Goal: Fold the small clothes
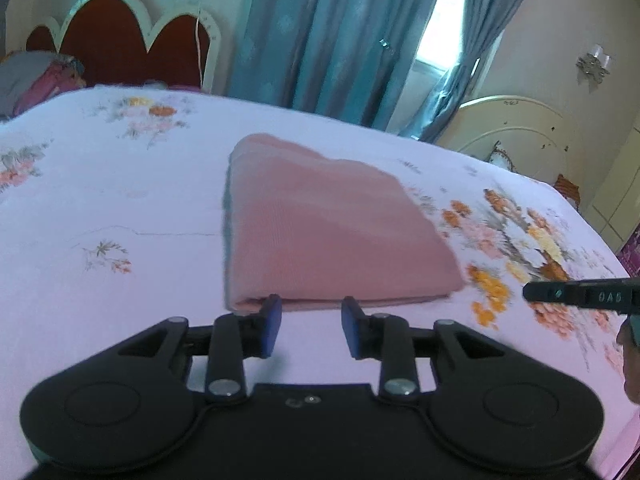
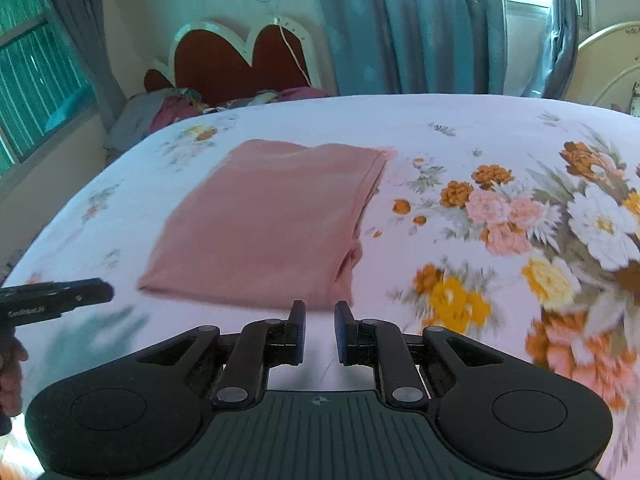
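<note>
A pink garment lies folded into a flat rectangle on the floral bedsheet. It also shows in the right wrist view. My left gripper is open and empty, its blue-padded tips just at the garment's near folded edge. My right gripper is open and empty, its tips just short of the garment's near right corner. The right gripper's tip shows at the right edge of the left wrist view. The left gripper's tip shows at the left edge of the right wrist view.
A red scalloped headboard stands at the bed's far end with a heap of clothes beside it. Teal curtains hang behind the bed. A cream cabinet stands past the bed's far right edge.
</note>
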`<act>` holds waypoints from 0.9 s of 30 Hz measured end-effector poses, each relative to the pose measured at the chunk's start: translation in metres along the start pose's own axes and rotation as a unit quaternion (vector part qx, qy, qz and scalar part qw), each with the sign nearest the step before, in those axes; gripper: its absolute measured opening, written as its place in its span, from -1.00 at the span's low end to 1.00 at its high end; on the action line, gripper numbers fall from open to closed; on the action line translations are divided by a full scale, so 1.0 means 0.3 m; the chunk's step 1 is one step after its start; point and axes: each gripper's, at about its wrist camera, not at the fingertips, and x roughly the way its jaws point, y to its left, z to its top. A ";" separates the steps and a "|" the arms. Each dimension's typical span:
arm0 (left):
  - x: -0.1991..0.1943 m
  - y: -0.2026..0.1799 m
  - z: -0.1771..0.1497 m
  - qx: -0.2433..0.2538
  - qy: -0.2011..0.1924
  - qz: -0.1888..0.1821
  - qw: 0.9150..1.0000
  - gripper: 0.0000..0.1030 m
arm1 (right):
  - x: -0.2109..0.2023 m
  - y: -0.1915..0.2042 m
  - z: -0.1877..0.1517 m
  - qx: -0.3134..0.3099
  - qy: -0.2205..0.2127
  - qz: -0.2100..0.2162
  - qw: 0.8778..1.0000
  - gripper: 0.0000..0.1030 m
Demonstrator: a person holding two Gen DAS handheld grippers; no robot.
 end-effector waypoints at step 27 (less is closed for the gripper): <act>-0.466 -0.358 -0.257 0.037 -0.074 0.071 0.994 0.99 | -0.480 0.161 -0.335 -0.004 -0.079 -0.046 0.996 1.00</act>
